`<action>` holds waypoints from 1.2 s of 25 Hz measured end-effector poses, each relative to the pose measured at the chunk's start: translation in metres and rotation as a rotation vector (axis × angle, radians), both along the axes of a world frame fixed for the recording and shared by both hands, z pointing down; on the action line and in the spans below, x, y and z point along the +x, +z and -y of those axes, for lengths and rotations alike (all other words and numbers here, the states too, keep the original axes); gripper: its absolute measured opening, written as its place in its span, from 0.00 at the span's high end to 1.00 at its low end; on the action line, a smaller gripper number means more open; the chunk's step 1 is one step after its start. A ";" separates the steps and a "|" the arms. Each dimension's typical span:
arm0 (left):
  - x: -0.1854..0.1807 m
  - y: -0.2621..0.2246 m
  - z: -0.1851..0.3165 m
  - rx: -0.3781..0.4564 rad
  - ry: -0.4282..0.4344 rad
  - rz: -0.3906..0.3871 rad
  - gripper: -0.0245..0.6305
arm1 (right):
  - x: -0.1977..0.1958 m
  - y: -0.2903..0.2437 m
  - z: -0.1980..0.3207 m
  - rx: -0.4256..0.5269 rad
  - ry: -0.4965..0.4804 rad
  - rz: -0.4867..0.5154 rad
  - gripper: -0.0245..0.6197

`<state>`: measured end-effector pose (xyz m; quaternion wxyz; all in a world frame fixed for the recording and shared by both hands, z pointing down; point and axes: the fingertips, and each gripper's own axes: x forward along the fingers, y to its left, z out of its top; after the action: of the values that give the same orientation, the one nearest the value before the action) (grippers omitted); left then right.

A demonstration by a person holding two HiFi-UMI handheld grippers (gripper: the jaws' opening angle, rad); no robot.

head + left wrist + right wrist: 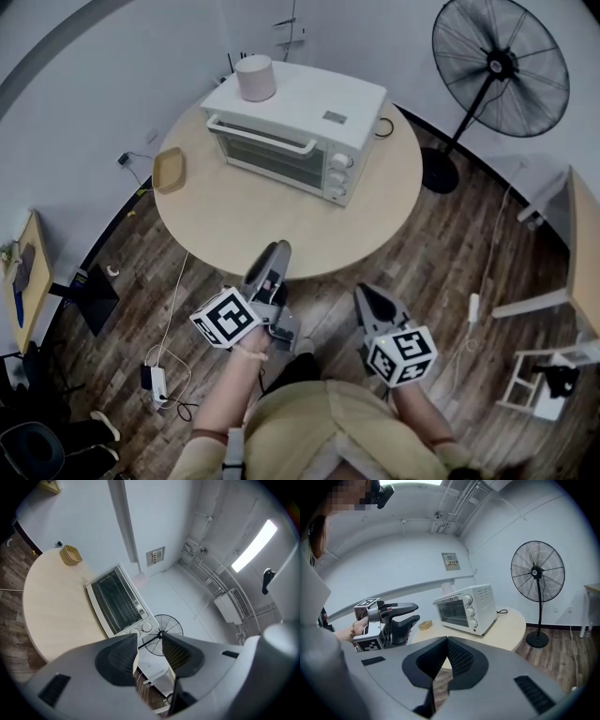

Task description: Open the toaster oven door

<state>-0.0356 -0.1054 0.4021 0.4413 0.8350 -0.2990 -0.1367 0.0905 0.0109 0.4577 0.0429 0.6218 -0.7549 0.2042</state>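
Toaster oven (295, 131), white, on the far half of the round table (244, 230), close to the far edge. Glass door (265, 156) shut, with a bar handle (261, 134) along its top and three knobs (339, 171) at the right of the front. Pink cylinder (255, 78) upright on the oven's top, at its left end. Small wooden tray (170, 170) at the table's left edge, apart from the oven. Left gripper (275, 255) held over the table's near edge, pointing toward the oven but well apart from it; jaws parted in the left gripper view (149, 641), nothing held, only the distant fan seen through the gap. Right gripper (368, 298) just off the table's near edge, over the wood floor (450, 244); jaws closed tip to tip in the right gripper view (446, 641), nothing between them. Black standing fan (500, 66) on the floor beyond the table's right edge. White power strip (157, 380) with cables on the floor, below the table's near left edge.
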 end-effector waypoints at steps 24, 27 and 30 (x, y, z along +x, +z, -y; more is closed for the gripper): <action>0.037 -0.009 0.120 -0.024 -0.071 -0.033 0.74 | 0.014 -0.014 0.121 0.024 -0.098 -0.015 0.96; 0.047 -0.014 0.132 -0.021 -0.098 -0.040 0.74 | 0.022 -0.015 0.132 0.023 -0.130 -0.014 0.96; 0.056 -0.015 0.140 -0.027 -0.124 -0.039 0.74 | 0.028 -0.012 0.140 0.018 -0.164 -0.009 0.96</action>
<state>0.0203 -0.2449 0.3872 0.4492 0.8059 -0.3432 -0.1761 0.1187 -0.1290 0.4462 0.0571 0.5592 -0.8048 0.1905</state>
